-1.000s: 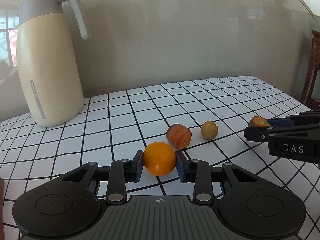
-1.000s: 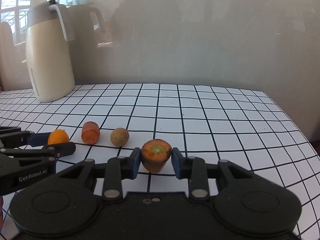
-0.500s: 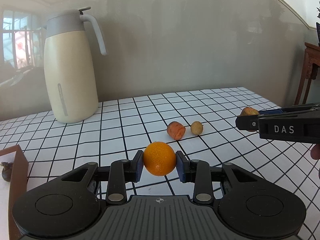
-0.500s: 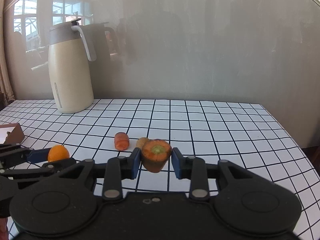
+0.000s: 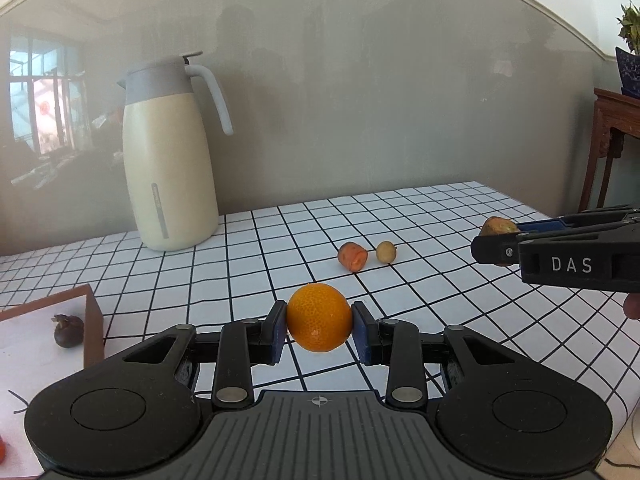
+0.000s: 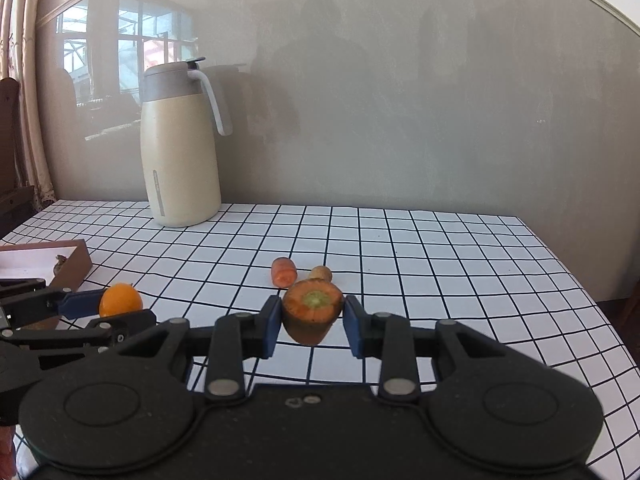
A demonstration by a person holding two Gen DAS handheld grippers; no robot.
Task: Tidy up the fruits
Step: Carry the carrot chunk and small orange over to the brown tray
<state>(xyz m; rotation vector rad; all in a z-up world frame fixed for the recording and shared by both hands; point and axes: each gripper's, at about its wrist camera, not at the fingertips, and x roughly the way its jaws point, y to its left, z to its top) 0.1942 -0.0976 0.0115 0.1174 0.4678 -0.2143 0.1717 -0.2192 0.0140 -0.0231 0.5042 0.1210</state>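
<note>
Left wrist view: the left gripper [image 5: 319,334], black with blue pads, is clamped on a round orange citrus fruit [image 5: 319,317], one pad pressed to each side, and the fruit hangs clear above the white tablecloth with a black grid [image 5: 420,216]. Further off on the cloth lie a short orange carrot piece [image 5: 352,256] and, just beside it on the right, a small round tan fruit [image 5: 386,252]; whether the two touch is hard to say. A tall cream jug with a grey lid and handle [image 5: 170,152] stands upright at the far left of the table, near the grey wall [image 5: 380,100]. At the lower left sits a brown-rimmed shallow box with a white floor [image 5: 94,320], and inside it rests a small dark brown chestnut-like thing [image 5: 69,330]. On the right edge the right gripper [image 5: 496,240] reaches in (its side is lettered DAS), with a carrot chunk showing at its tip.

Right wrist view: the right gripper is closed on a thick carrot stub with a green-centred cut face [image 6: 313,312], the cut end turned toward the camera and the piece held off the cloth. Behind it the tan fruit is partly hidden. The left gripper appears at the lower left with the citrus fruit in its grip, near the box's corner.
</note>
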